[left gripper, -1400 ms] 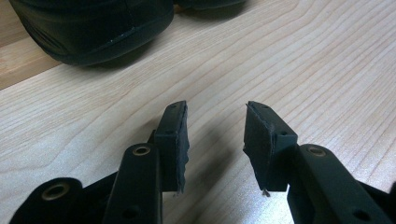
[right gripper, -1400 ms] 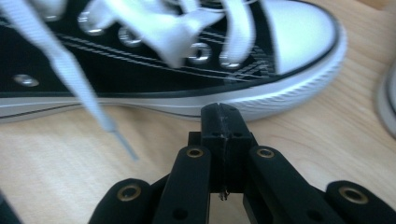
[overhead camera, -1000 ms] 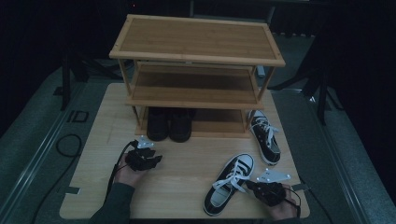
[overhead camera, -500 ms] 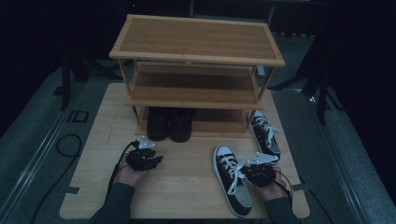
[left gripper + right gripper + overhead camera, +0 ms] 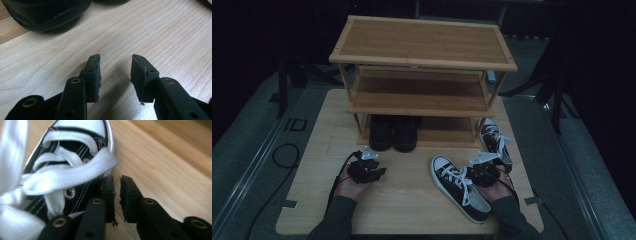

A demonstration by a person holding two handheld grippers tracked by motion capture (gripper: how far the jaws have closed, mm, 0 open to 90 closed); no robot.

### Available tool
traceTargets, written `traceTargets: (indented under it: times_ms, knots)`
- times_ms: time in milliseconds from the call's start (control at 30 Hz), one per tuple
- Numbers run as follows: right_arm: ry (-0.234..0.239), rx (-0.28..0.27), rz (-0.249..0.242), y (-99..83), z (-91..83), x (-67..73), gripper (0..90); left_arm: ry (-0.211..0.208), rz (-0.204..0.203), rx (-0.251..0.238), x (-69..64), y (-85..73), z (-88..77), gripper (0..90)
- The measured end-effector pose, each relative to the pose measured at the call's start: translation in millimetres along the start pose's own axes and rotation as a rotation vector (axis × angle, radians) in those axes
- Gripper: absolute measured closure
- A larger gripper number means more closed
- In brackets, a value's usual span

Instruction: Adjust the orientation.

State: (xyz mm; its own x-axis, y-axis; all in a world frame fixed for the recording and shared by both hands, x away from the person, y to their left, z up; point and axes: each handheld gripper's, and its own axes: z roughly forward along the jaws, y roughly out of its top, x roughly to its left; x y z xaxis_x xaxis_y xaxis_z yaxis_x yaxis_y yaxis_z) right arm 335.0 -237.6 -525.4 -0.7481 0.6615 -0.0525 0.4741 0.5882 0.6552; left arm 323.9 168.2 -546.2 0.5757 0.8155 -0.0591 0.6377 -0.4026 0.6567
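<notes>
I am tidying shoes into the shoe rack [image 5: 422,42], and the step in hand is letting go of the black-and-white sneaker [image 5: 459,192] after setting it down. It lies flat on the table [image 5: 407,215] in front of the rack's right end, toe toward the rack and heel toward me. My right gripper [image 5: 117,181] sits low at that sneaker's side, on the side away from the rack's middle. Its jaws have just been opening and now stand a narrow slit apart, with only bare wood showing between them and no canvas or lace caught. The nearer pad lies just beside the eyelet row. My left gripper [image 5: 115,58] rests in front of the rack's left half, jaws spread and empty over the table, close to the toe of the black shoes [image 5: 393,132] that stand on the rack's bottom shelf. The matching sneaker [image 5: 494,140] stands just outside the rack's right leg. Next, I judge, I must open the right jaws wider, take a fresh hold on the sneaker's collar or side wall clear of the loose laces, and slide it toe-first onto the bottom shelf beside the black pair.
</notes>
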Motion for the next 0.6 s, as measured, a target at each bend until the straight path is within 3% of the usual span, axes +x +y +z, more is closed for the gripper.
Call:
traceTargets:
  times_ms: [233, 600]
  knots:
    - [-0.036, 0.001, -0.017, 8.2, -20.8, 0.7, 68.0, 0.004, -0.006, 0.000, 0.8, -0.6, 0.0, 59.6]
    - [-0.036, 0.001, -0.030, 8.3, -49.4, 7.9, 70.3, 0.009, -0.005, 0.008, 2.7, -1.2, 1.6, 59.6]
